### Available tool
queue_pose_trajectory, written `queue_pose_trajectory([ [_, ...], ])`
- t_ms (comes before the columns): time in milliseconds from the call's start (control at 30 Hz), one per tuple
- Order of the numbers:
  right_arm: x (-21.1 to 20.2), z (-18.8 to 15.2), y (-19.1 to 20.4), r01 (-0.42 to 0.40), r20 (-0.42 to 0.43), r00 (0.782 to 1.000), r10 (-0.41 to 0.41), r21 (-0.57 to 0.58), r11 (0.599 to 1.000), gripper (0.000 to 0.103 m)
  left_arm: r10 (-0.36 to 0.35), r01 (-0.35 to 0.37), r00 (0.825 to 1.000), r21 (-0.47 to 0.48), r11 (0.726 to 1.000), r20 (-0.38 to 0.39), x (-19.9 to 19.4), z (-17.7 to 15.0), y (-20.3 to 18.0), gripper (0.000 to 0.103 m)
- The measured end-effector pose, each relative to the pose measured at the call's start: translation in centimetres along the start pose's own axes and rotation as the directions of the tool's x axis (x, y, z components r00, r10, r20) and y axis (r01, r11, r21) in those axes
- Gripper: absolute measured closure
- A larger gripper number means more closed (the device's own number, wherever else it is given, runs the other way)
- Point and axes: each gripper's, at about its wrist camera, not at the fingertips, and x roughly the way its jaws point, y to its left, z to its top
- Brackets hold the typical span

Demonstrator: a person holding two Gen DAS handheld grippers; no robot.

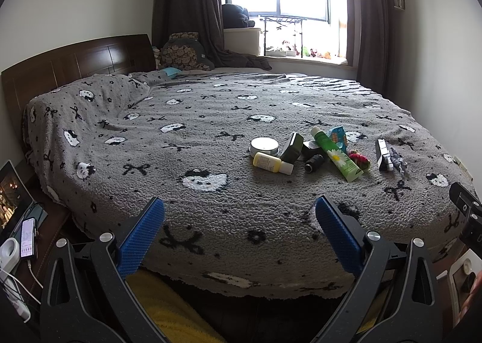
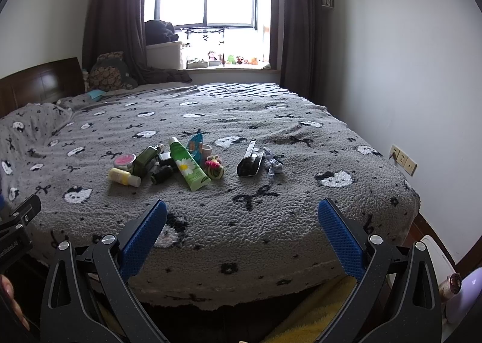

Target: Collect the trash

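Grey blanket [image 2: 271,207] bears green tube [image 2: 188,163], yellow bottle [image 2: 123,177]; both tools [image 1: 239,234] [image 2: 242,236] gape, empty.

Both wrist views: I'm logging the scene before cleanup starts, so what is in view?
bed blanket: one, grey with black-and-white pattern, covers bed
round tin: one, silver, left end of pile
small bottle: one, yellow, white cap, before tin
dark green bottle: one, leaning mid-pile
daisy tube: one, green, across pile
black spool: one, beside tube
carton: one, teal-orange, behind tube
black packet: one, right of pile
phone: one, lit, nightstand
left gripper: fingers blue, open, empty
right gripper: fingers blue, open, empty
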Motion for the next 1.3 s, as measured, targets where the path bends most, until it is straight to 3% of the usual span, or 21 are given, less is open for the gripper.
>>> queue_pose_trajectory([
  [967, 0.1, 0.0, 0.0, -0.009, 0.005, 1.0, 0.009, 0.002, 1.0, 0.002, -0.004, 0.004, 1.0, 0.01, 1.0, -0.003, 0.0, 0.5, 0.2, 0.008],
  [1133, 0.3, -0.3, 0.0, -0.008, 0.042, 0.999, 0.008, -0.006, 1.0, 0.003, 0.001, -0.001, 1.0, 0.02, 1.0, 0.002, 0.6, 0.1, 0.1, 0.008],
  [1300, 0.8, -0.9, -0.6, -0.066, 0.101, 0.993, 0.067, -0.012, 0.998, 0.003, 0.006, -0.006, 1.0, 0.033, 0.999, 0.003, 2.1, -0.6, 0.0, 0.008],
])
